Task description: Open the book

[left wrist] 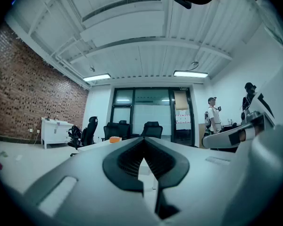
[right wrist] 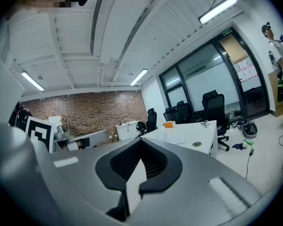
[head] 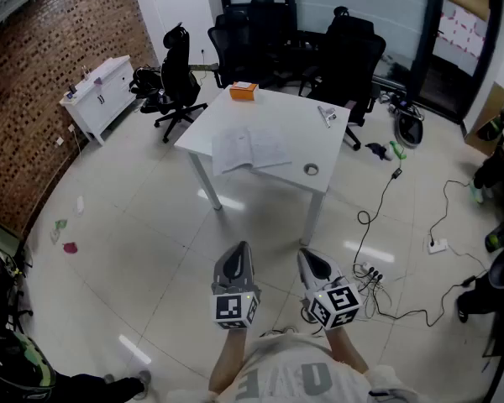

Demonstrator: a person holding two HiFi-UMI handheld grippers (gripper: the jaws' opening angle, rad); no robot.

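Observation:
The book (head: 249, 149) lies spread open with pale pages up, near the front edge of the white table (head: 319, 137). It shows faintly as a flat pale sheet (right wrist: 185, 128) on the tabletop in the right gripper view. Both grippers hang well short of the table, over the tiled floor in front of the person. My left gripper (head: 233, 260) (left wrist: 144, 139) is shut and empty. Beside it my right gripper (head: 313, 263) (right wrist: 141, 140) is shut with nothing in it.
On the table stand an orange box (head: 244, 91), a tape roll (head: 311, 170) and a small metal tool (head: 327, 115). Black office chairs (head: 176, 78) ring the far side. Cables and a power strip (head: 371, 273) lie on the floor at right. A white cabinet (head: 98, 96) stands by the brick wall.

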